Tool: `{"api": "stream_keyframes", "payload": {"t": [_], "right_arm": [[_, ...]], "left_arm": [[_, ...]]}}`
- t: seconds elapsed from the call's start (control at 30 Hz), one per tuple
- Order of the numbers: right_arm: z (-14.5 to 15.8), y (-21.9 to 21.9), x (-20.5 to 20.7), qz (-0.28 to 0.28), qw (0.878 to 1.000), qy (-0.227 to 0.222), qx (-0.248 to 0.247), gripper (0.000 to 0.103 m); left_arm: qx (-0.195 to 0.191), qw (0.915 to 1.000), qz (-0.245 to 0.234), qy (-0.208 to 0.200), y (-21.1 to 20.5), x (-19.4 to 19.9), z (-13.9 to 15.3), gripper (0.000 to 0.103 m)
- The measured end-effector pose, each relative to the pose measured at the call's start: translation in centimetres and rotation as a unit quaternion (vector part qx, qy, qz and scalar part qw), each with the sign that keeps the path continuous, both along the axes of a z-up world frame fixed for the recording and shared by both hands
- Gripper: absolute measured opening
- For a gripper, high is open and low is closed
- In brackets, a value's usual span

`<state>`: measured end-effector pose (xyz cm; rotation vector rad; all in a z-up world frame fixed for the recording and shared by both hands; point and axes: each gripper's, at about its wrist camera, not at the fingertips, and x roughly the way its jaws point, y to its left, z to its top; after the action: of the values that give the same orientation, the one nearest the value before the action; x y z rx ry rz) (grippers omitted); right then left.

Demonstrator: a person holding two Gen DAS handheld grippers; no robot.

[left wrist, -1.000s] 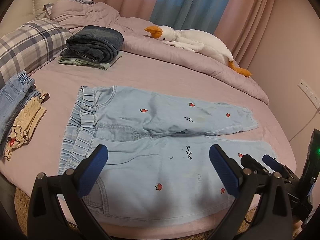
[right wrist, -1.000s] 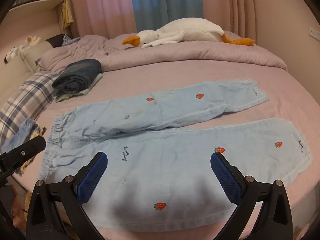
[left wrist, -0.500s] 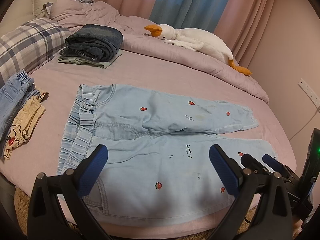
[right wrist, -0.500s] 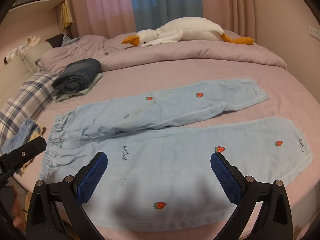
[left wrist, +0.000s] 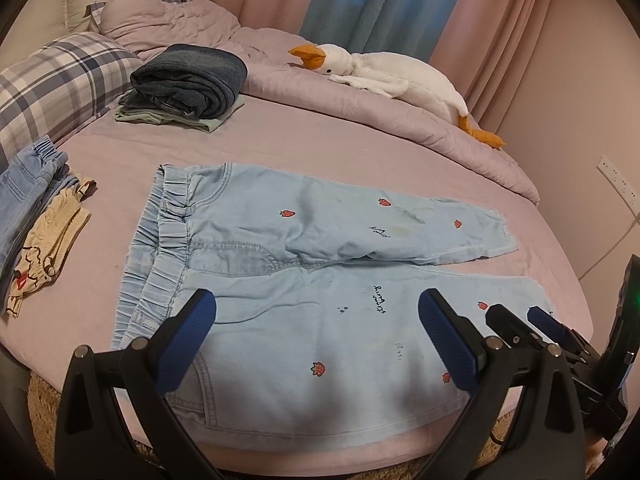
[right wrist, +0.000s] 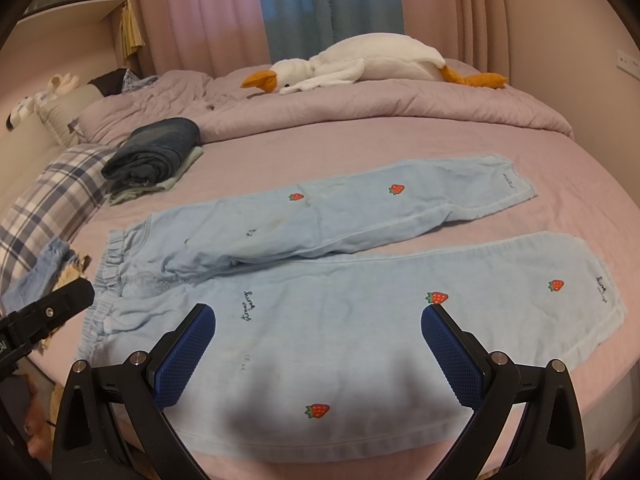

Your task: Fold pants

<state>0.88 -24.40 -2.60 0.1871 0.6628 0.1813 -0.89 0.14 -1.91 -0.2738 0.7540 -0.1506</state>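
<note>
Light blue pants with small red strawberries (left wrist: 304, 264) lie spread flat on the pink bed, waistband to the left, both legs running right; they also show in the right wrist view (right wrist: 340, 280). My left gripper (left wrist: 316, 340) is open and empty, hovering over the near leg by the waistband end. My right gripper (right wrist: 318, 350) is open and empty over the near leg's middle. The right gripper's tips show at the right edge of the left wrist view (left wrist: 536, 324).
A stack of folded dark jeans (left wrist: 192, 80) sits at the back left by a plaid pillow (left wrist: 52, 80). More folded clothes (left wrist: 36, 216) lie at the left. A white plush goose (left wrist: 384, 76) lies on the bunched duvet (right wrist: 360, 108) at the back.
Both grippers have stayed open and almost still; the left wrist view has shifted slightly, so the pants sit a little lower in it.
</note>
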Motion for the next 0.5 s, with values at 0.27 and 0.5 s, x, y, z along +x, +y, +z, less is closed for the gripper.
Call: {"api": "stream_keyframes", "payload": {"t": [0.27, 0.5], "right_arm": [[-0.1, -0.5, 0.1, -0.009, 1.000, 0.005, 0.010, 0.103], [0.0, -1.4, 0.6, -0.012, 1.000, 0.007, 0.027, 0.102]], "left_arm": [[-0.003, 0.9998, 0.010, 0.019, 0.5, 0.6, -0.8, 0.100], [-0.005, 0.9996, 0.011, 0.024, 0.7, 1.5, -0.9, 0.096]]}}
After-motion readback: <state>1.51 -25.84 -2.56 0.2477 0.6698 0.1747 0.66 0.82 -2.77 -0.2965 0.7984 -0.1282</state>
